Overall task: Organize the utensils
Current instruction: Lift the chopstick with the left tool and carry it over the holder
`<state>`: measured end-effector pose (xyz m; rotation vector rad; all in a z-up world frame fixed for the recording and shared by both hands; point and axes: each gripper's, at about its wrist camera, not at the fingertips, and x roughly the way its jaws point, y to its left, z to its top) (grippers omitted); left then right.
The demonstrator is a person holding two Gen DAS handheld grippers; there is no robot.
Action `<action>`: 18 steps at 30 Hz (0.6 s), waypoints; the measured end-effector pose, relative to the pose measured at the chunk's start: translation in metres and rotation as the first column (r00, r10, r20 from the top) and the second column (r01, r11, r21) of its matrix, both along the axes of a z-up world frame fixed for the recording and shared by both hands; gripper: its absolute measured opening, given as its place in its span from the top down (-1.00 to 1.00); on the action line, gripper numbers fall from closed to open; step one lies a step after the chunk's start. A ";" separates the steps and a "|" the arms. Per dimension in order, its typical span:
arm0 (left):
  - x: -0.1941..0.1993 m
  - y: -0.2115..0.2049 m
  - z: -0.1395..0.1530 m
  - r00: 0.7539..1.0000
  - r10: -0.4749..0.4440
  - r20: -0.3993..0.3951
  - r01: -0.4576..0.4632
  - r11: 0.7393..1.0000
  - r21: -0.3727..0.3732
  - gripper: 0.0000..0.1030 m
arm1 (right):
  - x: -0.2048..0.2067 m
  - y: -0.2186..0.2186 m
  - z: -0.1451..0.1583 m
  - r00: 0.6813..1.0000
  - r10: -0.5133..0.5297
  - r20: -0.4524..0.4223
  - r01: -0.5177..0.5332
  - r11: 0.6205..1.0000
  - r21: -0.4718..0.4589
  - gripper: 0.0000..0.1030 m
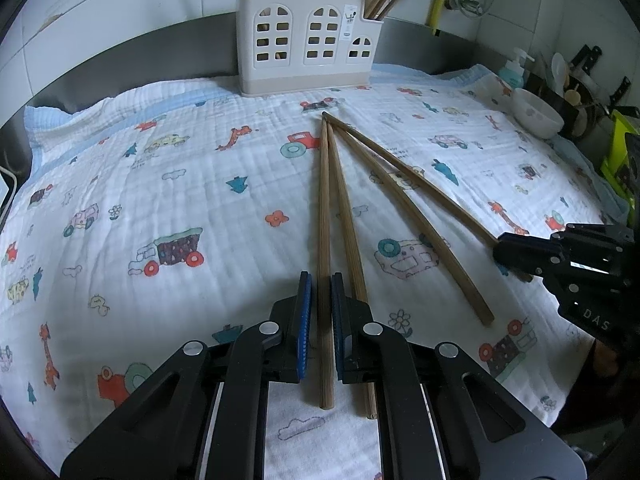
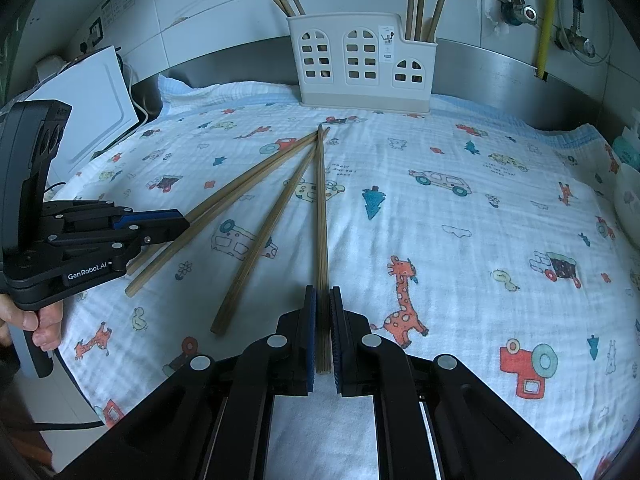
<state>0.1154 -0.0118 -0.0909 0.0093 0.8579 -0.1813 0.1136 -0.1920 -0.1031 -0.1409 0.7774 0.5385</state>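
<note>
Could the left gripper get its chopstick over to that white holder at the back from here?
Probably yes. The left gripper is shut on one chopstick, and only bare printed cloth lies between it and the holder. The right gripper sits off to the side, out of that path.

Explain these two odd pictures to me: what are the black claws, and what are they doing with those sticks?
No robot here: a person holds a two-finger gripper in each hand, each with a camera looking along its fingers. One picture is the left gripper's view, the other the right gripper's. Four wooden chopsticks lie fanned on a cartoon-print cloth. The left gripper is shut on the leftmost chopstick; the right gripper is shut on the rightmost chopstick. The two between, the middle chopsticks, lie loose. At the back stands a white utensil holder with more chopsticks in it.
</note>
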 end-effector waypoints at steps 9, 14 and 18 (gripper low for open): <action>0.001 0.003 0.004 1.000 -0.003 -0.006 0.002 1.000 -0.025 0.90 | 0.000 -0.003 0.005 1.000 -0.005 0.008 0.005 1.000 0.016 0.87; -0.002 0.007 0.012 1.000 -0.010 0.008 0.011 0.999 -0.053 0.89 | -0.004 -0.011 0.029 0.998 -0.012 0.058 0.010 0.999 0.041 0.87; -0.004 0.010 0.025 0.999 -0.009 0.050 0.012 0.997 -0.076 0.89 | -0.007 -0.018 0.056 0.993 -0.016 0.113 0.008 0.998 0.069 0.87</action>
